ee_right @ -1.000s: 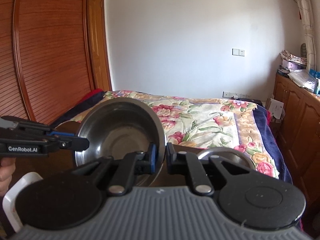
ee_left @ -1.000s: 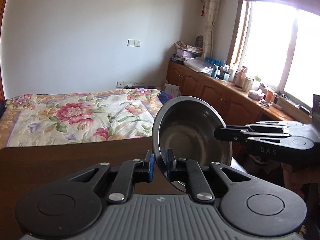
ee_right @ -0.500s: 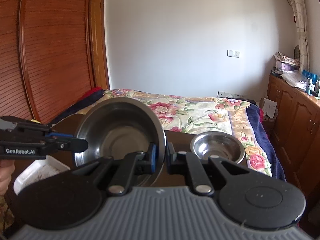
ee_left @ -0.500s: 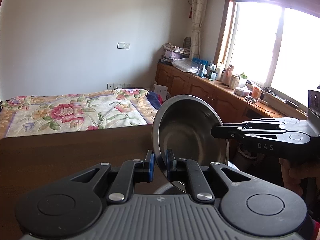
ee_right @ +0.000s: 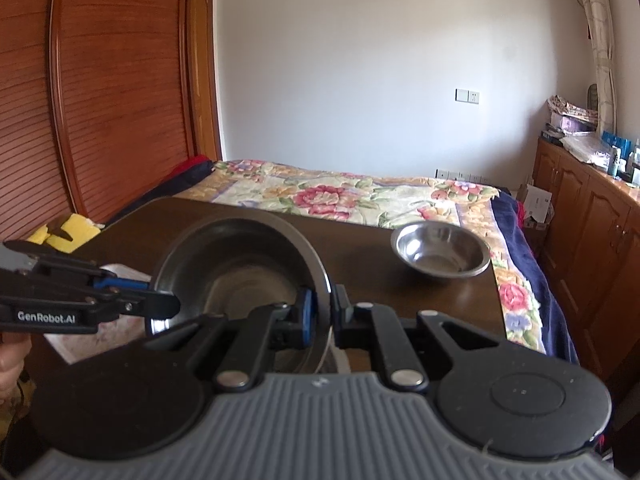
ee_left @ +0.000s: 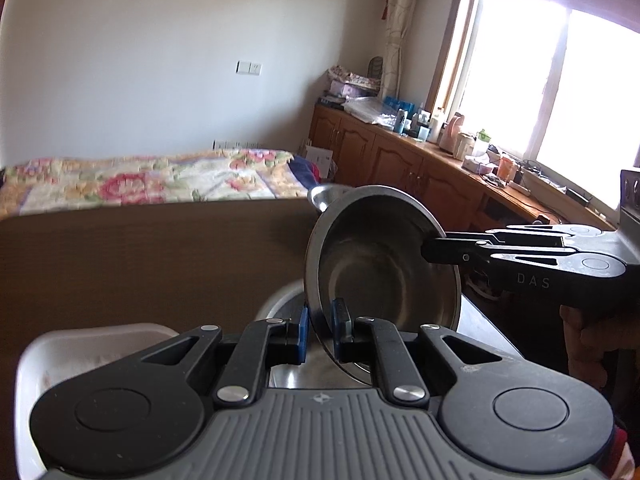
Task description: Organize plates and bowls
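A large steel bowl (ee_left: 380, 268) (ee_right: 240, 276) hangs tilted over the dark wooden table (ee_left: 140, 264), held from two sides. My left gripper (ee_left: 320, 332) is shut on its near rim, which stands between the blue pads. My right gripper (ee_left: 426, 249) is shut on the opposite rim. In the right wrist view my right gripper (ee_right: 322, 312) clamps the rim, and my left gripper (ee_right: 170, 305) grips from the left. A smaller steel bowl (ee_right: 442, 254) (ee_left: 328, 194) sits upright at the table's far right corner.
A white rectangular dish (ee_left: 88, 344) (ee_right: 100, 330) lies on the table at the left. A pale round rim (ee_left: 280, 300) shows under the held bowl. Yellow sponges (ee_right: 72, 228) sit at the far left. A bed (ee_right: 360, 196) lies beyond the table, with cabinets (ee_left: 400, 164) to the right.
Both grippers have come down towards the table with the bowl between them. The white dish and the small steel bowl have come into view.
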The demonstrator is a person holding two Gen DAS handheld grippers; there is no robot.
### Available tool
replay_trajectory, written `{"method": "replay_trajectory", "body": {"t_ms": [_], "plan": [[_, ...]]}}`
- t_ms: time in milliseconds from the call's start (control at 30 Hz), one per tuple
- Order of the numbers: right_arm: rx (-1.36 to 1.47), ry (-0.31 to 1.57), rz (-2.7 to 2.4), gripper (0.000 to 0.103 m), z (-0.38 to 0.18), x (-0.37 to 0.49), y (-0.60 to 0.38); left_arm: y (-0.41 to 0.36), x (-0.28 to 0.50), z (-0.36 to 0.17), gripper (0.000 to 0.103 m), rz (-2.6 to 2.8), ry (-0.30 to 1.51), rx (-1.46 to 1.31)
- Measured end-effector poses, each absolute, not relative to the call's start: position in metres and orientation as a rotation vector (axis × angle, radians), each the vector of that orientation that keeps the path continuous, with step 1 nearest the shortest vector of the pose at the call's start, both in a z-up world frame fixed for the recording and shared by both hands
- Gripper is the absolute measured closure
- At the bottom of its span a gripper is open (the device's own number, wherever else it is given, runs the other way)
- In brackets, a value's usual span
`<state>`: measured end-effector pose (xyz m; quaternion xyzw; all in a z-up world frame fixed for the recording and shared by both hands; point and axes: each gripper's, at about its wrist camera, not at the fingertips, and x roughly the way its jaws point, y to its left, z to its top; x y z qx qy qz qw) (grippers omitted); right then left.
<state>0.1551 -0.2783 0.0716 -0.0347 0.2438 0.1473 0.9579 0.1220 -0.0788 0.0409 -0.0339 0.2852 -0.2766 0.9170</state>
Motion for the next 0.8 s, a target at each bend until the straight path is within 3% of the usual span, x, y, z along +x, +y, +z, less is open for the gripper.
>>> {"method": "replay_trajectory", "body": {"t_ms": [800], "plan": [[-0.033, 0.539, 0.301, 0.090, 0.037, 0.143, -0.272, -0.081, 0.112, 0.020, 0.091, -0.521, 0.631, -0.062]]}}
